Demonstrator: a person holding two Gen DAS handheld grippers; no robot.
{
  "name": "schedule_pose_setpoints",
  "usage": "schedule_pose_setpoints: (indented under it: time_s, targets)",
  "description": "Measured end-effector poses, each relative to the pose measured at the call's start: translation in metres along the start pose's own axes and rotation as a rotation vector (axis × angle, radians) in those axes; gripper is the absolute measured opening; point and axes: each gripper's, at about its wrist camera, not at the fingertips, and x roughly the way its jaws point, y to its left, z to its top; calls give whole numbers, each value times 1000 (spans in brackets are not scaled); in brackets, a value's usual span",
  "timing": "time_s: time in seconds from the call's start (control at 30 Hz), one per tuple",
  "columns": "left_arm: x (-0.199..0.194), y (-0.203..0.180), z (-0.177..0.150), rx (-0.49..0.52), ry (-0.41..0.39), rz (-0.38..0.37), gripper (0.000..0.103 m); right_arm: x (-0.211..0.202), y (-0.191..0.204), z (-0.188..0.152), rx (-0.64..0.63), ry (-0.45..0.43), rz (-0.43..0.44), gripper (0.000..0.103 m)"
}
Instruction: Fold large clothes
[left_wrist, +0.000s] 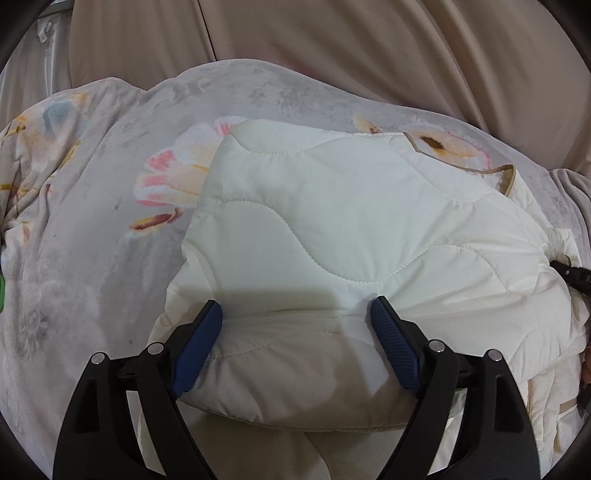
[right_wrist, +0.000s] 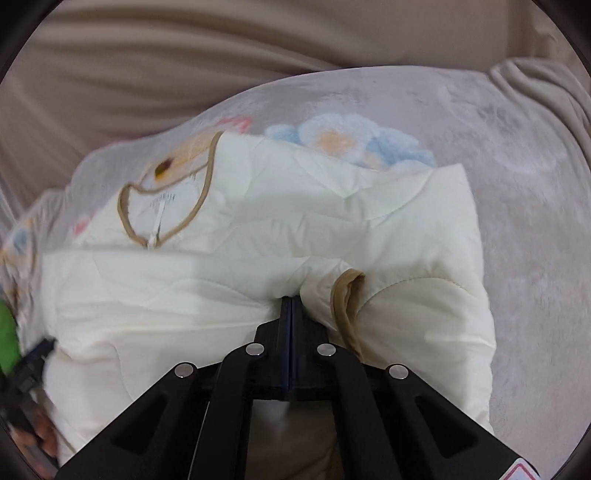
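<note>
The left hand-held gripper (left_wrist: 297, 314) is spread over the cream quilted jacket (left_wrist: 332, 229); the right hand-held gripper (right_wrist: 291, 301) pinches its fabric, on a floral blanket (left_wrist: 92, 221).

jacket (left_wrist: 354, 236): lies on the blanket (left_wrist: 92, 206), partly folded, one padded layer over another
blanket: spreads under the jacket, past it to left, right and behind
curtain (left_wrist: 332, 48): hangs behind the blanket
left claw (left_wrist: 295, 314): at the jacket's near edge, one finger on each side of a padded fold
right claw (right_wrist: 291, 301): at the jacket's near edge, just left of the cuff (right_wrist: 349, 295)
neckline (right_wrist: 166, 199): far left of the right claw
</note>
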Motion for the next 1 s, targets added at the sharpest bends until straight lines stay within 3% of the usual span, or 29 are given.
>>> schedule_pose_setpoints:
  time_s: [0.1,0.23,0.33,0.4,0.53,0.7,0.73,0.8,0.9,1.0]
  targets:
    - [0,2,0,-8,1,-3,81,-30,3,-5,11,-23,6,4]
    - [0,1,0,-8,-1,4,82,-74,19,-34,-75,-58,21,7]
    - [1,0,-1,-6,-1,11,82,-61,18,-57,-130,15,-53,8]
    - [0,-1,0,-4,0,19,83,-44,11,-65,-142,49,-69,1]
    - [-12,4,-5,-15,11,35,84,-72,0,-65,-67,30,-67,1]
    - [-49,29,-30,-28,42,80,84,-145,-20,-102,-66,-35,-104,19]
    - [-59,41,-39,-55,62,48,84,-160,-29,-115,-60,-42,-100,24]
    - [-76,58,-55,-99,90,7,84,-191,-51,-146,-33,-59,-100,45]
    - [-108,84,-88,-154,121,-61,84,-224,-79,-191,14,-53,-81,55]
    - [-135,100,-122,-186,142,-101,89,-245,-104,-236,83,-25,-15,59]
